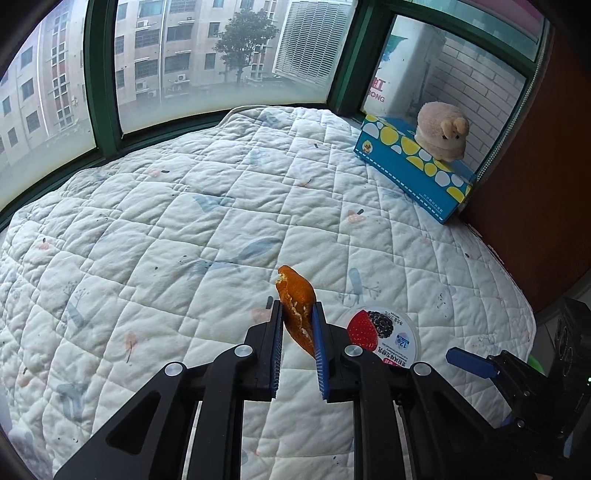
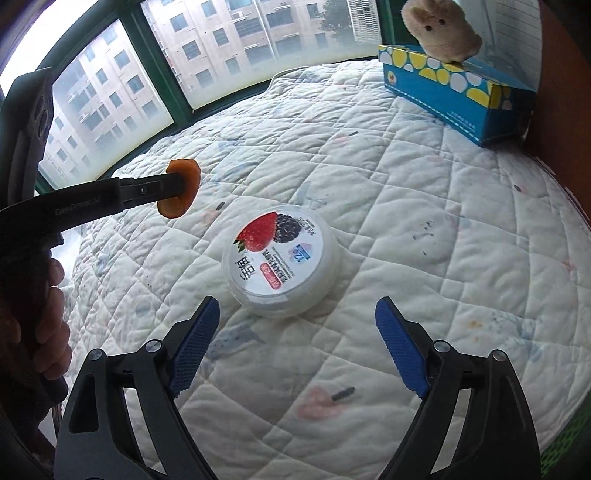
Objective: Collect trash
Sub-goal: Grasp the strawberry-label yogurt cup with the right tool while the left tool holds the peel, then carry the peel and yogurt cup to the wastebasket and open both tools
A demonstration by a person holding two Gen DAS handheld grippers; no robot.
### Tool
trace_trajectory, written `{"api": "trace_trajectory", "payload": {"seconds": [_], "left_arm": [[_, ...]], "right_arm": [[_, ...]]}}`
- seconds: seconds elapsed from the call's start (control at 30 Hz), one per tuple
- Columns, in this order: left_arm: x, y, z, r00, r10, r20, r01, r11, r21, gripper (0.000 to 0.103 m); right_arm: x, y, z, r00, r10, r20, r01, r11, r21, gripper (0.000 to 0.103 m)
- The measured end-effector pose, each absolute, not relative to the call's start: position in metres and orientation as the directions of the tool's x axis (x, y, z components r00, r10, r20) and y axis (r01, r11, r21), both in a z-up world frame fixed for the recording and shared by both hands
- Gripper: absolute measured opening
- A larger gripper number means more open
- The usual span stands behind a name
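Two handheld grippers work over a white quilted mattress pad (image 1: 184,229) beside a green-framed window.

The left gripper (image 1: 297,314) is clamped on a piece of orange peel (image 1: 295,295). Its two blue-padded fingers are drawn close together, with the peel pinched upright between them, the top of the peel sticking out past the fingertips and the lower end hanging between the pads. The peel is lifted clear of the quilt. In the right wrist view, the left gripper (image 2: 181,188) reaches in from the left side, with the curled peel (image 2: 180,192) at its tip, held above the bedding. A hand (image 2: 48,314) grips its handle at the left edge.

The right gripper (image 2: 297,325) has its fingers spread wide and holds nothing. Directly ahead of it, centred between the two blue pads (image 2: 195,343) and just beyond their tips, a round white yogurt cup (image 2: 280,254) lies on the quilt. Its lid shows a strawberry and a blackberry. The pads are not touching it. In the left wrist view, the same cup (image 1: 384,332) sits just to the right of the left gripper's fingers, partly hidden behind them, and one blue finger of the right gripper (image 1: 469,363) shows at the lower right.

Far ahead and to the right of both tools, a blue tissue box (image 2: 454,85) with yellow and white spots rests at the far edge of the bed. A beige plush toy (image 2: 439,26) sits on top of it.
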State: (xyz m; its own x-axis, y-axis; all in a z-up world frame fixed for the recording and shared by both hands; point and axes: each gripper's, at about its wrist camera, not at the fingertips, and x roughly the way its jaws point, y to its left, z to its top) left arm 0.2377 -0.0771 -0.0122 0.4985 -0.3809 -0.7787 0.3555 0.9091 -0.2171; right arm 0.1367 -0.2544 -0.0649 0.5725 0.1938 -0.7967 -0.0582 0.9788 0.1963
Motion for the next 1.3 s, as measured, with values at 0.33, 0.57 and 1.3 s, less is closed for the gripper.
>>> {"api": "trace_trajectory", "payload": {"seconds": [0.33, 0.57, 1.3], "left_arm": [[0.238, -0.064, -0.02, 0.488, -0.382, -0.785, 0.336, 0.912, -0.236, 0.015], [0.233, -0.066, -0.025, 0.476, -0.384, -0.791, 0.335, 0.911, -0.241, 0.015], [0.136, -0.138, -0.004, 0.42, -0.485, -0.767, 0.504, 0.828, -0.248, 0.015]], "right_arm": [[0.171, -0.232, -0.082, 0.538, 0.161, -0.827, -0.071, 0.987, 0.146, 0.093], [0.177, -0.227, -0.093, 0.533, 0.13, -0.836, -0.062, 0.991, 0.115, 0.087], [0.048, -0.287, -0.042, 0.617, 0.073, -0.784, 0.069, 0.987, 0.146, 0.084]]}}
